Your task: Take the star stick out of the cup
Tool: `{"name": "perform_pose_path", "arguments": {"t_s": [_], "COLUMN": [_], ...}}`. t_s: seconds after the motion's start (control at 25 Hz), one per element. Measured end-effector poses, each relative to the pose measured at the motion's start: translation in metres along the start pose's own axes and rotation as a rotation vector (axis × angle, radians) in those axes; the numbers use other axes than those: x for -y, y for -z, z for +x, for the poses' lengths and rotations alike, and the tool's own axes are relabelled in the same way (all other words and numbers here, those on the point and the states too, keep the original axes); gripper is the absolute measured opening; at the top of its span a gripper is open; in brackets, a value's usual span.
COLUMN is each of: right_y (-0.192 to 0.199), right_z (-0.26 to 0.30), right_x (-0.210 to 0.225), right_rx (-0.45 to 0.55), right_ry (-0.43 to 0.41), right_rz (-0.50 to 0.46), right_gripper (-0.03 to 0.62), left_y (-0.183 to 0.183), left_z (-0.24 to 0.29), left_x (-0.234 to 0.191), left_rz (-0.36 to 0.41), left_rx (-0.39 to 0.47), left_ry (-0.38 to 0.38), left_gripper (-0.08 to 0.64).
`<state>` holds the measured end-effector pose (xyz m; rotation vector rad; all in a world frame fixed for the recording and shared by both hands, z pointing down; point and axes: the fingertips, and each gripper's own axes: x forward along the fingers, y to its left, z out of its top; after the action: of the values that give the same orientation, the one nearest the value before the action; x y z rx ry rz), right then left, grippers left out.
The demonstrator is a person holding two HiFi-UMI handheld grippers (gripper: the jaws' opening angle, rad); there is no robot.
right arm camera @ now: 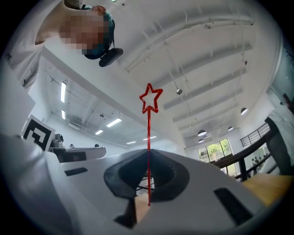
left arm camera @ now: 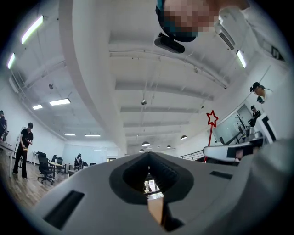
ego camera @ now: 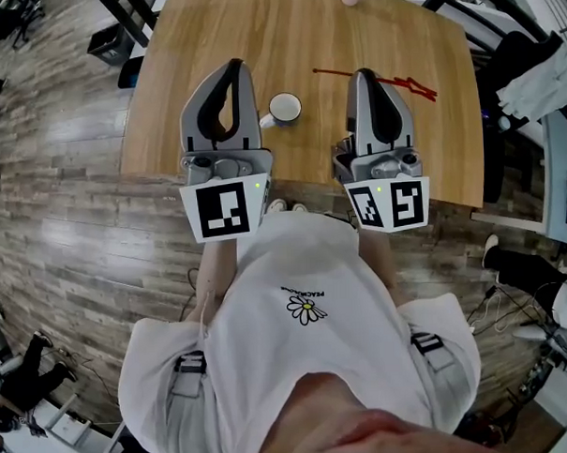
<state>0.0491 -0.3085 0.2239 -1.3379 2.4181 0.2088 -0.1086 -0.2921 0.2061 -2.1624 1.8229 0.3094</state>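
Now right gripper point(right arm camera: 148, 153) clamps star stick point(right arm camera: 149, 124); cup point(ego camera: 285, 108) stands on table point(ego camera: 210, 46)

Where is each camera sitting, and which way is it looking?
Head view: on the person's head, looking steeply down at the table, the cup, the left gripper, the right gripper and the person's own white shirt.
Left gripper view: on the left gripper, pointing up past its shut jaws at the ceiling; the head shows at the top.
Right gripper view: on the right gripper, pointing up at the ceiling along the star stick clamped in its jaws; the head shows top left.
Shared: both gripper views show the star stick.
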Motion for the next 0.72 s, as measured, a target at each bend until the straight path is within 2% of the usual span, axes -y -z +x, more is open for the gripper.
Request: {"name": "perform_pose_path", "arguments": {"t_s": [0.72], "right_y": [-0.0031], "right_z": [-0.0023], "right_x": [-0.005], "right_rx": [0.014], "right_ry": [-0.006], "right_rz": [-0.043], "right_gripper": [0.012], "left_y": [0.0087], "left_z": [-0.0043], "left_x": [0.0002], "left_rz": [-0.005], "left_rx": [-0.026], "left_ry": [-0.006], "left_gripper": [0.015]}}
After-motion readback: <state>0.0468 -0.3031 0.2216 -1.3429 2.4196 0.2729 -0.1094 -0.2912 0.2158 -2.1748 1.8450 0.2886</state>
